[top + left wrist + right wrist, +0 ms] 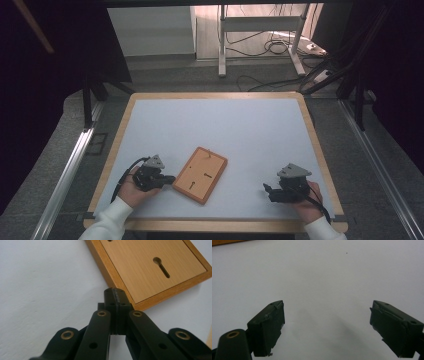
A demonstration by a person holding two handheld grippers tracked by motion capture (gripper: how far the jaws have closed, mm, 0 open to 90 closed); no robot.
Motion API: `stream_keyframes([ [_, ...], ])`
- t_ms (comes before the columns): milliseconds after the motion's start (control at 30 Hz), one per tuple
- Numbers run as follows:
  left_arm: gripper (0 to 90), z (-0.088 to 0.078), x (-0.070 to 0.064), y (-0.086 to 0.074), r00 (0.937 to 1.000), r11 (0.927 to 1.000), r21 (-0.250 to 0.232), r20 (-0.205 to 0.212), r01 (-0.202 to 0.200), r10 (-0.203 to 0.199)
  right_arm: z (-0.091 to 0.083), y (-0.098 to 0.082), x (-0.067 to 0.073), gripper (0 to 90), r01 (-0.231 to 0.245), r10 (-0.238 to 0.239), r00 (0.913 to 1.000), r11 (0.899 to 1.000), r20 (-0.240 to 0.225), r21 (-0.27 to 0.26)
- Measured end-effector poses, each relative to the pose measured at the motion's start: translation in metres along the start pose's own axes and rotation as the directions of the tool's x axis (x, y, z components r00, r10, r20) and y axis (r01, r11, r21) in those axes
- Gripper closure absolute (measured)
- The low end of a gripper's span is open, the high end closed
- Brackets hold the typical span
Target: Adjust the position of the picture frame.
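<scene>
Nearest the camera, white sleeves and two hands came in over the bench's [116, 145] front edge, each holding a tool. The left tool [169, 178], its jaws pressed together on nothing, had its tip at the near left edge of the board [200, 174]; in the left gripper view the tip [115, 293] met or nearly met the board's [150, 267] raised frame, though contact could not be confirmed. The right tool [267, 189] rested well apart to the right, jaws spread wide over bare white surface [324, 277].

The step in hand appeared to be a nudge or steadying of the board, which lay flat and skewed, slotted side up, near the bench's front centre. Any next move likely called for a push along that frame, or opened jaws to grip it. Open room lay beyond and to both sides; the wooden rim sat close behind the hands.
</scene>
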State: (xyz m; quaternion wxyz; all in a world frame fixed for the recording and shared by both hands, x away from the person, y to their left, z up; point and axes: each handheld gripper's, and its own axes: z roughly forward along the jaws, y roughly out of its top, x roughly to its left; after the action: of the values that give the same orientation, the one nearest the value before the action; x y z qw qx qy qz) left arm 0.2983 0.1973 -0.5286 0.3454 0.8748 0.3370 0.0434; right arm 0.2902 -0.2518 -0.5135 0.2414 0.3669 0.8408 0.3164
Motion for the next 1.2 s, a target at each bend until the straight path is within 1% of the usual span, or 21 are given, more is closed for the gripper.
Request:
stream_keyframes([
  [233, 90.0, 0.005, -0.012, 0.003, 0.9994, 0.9998, 0.004, 0.028, -0.022, 0.022, 0.000, 0.000, 0.000, 12.8, 0.002, -0.002, 1.0000, 1.000, -0.002, 0.002],
  [533, 90.0, 0.011, -0.023, 0.010, 0.9976, 0.9986, 0.009, 0.047, -0.052, 0.051, 0.001, 0.000, 0.000, 12.8, 0.006, -0.006, 1.0000, 1.000, -0.003, 0.005],
  [833, 90.0, 0.018, -0.031, 0.016, 0.9959, 0.9984, 0.003, 0.071, -0.056, 0.056, 0.000, 0.001, 0.001, 12.8, 0.009, -0.009, 0.9999, 1.000, -0.007, 0.008],
  [1200, 90.0, 0.023, -0.035, 0.020, 0.9951, 0.9983, -0.006, 0.080, -0.059, 0.059, 0.002, 0.001, 0.002, 12.8, 0.013, -0.012, 0.9999, 1.000, -0.006, 0.010],
])
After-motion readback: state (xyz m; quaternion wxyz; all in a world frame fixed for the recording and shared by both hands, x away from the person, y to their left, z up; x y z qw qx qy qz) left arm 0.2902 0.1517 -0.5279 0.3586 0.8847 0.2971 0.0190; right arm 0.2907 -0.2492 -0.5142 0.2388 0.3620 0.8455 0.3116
